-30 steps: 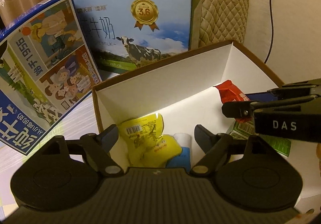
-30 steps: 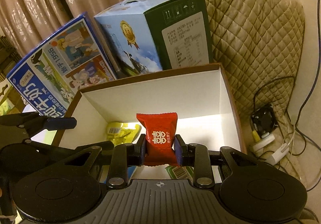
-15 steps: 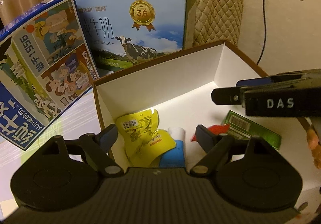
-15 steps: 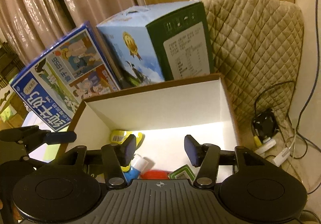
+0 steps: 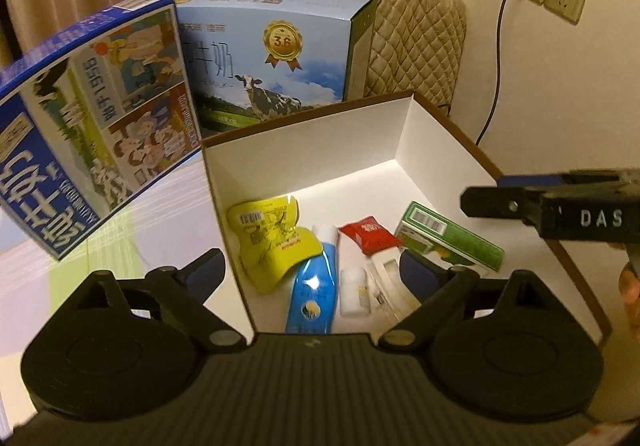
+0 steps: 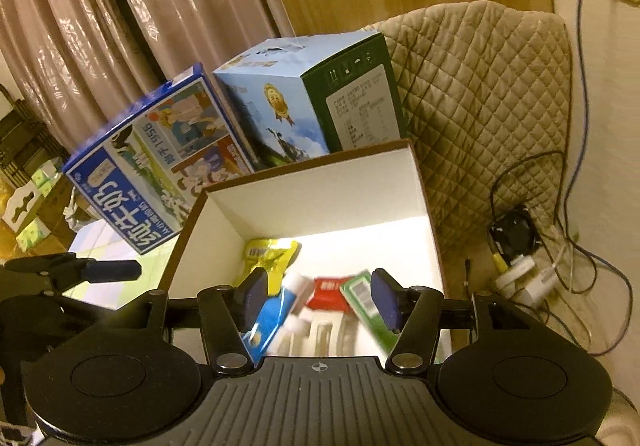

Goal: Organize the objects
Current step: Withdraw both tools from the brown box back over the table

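Note:
An open white box with a brown rim [image 5: 304, 158] [image 6: 320, 198] holds a yellow pouch [image 5: 272, 242] [image 6: 268, 258], a blue-and-white tube [image 5: 316, 286] [image 6: 276, 310], a red packet [image 5: 370, 236] [image 6: 328, 292], a green carton [image 5: 448, 240] [image 6: 360, 298] and a small white bottle [image 5: 354, 286]. My left gripper [image 5: 310, 270] hangs open over the box's near left wall, holding nothing. My right gripper [image 6: 318, 296] is open above the box, empty, and shows as a black bar [image 5: 552, 206] at the right of the left wrist view.
Two milk cartons stand behind the box: a dark blue one [image 5: 92, 126] [image 6: 152, 170] leaning at the left and a light blue one [image 5: 276, 62] [image 6: 312, 102]. A quilted beige chair back [image 6: 480, 98] is behind. Cables and a wall socket [image 6: 520, 258] lie at the right.
My right gripper opened and let the red packet fall into the box, where it now lies between the tube and the green carton. Both grippers have risen.

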Motion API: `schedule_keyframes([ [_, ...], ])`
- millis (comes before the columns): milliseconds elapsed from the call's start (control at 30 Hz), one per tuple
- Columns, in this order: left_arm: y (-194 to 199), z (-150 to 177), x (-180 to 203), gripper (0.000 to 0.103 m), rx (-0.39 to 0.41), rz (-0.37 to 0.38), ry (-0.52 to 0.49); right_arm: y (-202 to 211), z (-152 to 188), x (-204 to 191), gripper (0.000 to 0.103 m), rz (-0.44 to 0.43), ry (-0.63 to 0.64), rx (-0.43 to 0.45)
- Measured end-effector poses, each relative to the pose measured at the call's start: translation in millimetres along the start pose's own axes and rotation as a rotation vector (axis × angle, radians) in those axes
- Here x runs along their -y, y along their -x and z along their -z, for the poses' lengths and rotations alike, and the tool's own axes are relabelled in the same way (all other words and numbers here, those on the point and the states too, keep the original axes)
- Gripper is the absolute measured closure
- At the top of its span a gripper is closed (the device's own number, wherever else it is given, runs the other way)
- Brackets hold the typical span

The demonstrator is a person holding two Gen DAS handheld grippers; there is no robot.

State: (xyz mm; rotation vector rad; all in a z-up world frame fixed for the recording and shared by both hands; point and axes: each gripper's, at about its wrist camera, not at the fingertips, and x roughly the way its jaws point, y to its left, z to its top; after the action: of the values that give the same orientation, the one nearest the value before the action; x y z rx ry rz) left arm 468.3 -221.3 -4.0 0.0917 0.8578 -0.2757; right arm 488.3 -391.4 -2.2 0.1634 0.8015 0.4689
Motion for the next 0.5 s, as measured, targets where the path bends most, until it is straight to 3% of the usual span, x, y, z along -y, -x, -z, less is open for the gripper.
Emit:
schedule_keyframes([
  [100,16.0,8.2,-0.3,0.006,-0.007,0.011,0.031,15.1,12.9,-4.5,0.047,-0.002,0.004,-0.01],
  [500,81.3,53.5,4.4,0.005,0.006,0.012,0.126,70.1,63.1,-28.1,0.046,-0.002,-0.014,-0.017],
])
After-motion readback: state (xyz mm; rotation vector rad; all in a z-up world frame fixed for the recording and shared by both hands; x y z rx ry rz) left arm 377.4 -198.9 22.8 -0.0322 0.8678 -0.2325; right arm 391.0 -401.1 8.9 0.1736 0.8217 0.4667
